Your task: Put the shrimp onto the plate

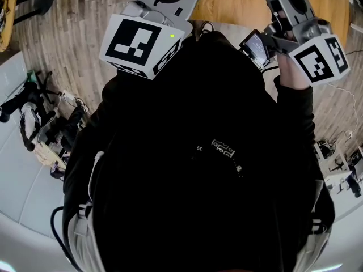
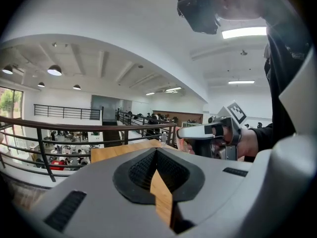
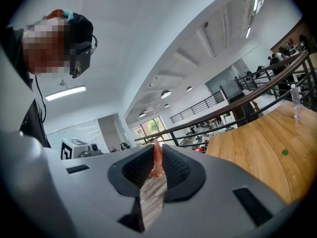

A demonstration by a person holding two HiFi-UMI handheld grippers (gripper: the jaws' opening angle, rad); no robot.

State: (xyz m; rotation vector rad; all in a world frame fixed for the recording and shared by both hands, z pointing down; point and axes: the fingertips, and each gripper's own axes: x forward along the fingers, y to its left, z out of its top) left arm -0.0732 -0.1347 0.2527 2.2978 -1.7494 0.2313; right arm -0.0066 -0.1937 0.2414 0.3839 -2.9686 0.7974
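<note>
Wooden surface (image 3: 265,148): biggest thing around. It runs out to a railing on the right gripper view, and I can't spot a plate on it or anywhere else.
Dark jacket (image 1: 198,169): fills most of the head view, with both tools held up in front of the chest, well off the surface.
Left gripper (image 2: 156,157): clenched on nothing, pads meeting at the tips, aimed out over the railing.
Right gripper (image 3: 158,152): clamped on the shrimp, tilted up toward the ceiling.
Shrimp (image 3: 157,161): thin orange-pink sliver pinched right at the pad tips, standing upright between them. So it's in the air, not on any plate.
Green speck (image 3: 285,152): tiny dot on the wood, no clue what it is.
Progress guess: carry stage, drop-off not done yet.
What could go wrong: that's a skinny bite on something slippery, so swinging the tool down fast could let it slide out onto the jacket or floor. And with the plate out of sight, opening too soon probably lands it on bare wood.
</note>
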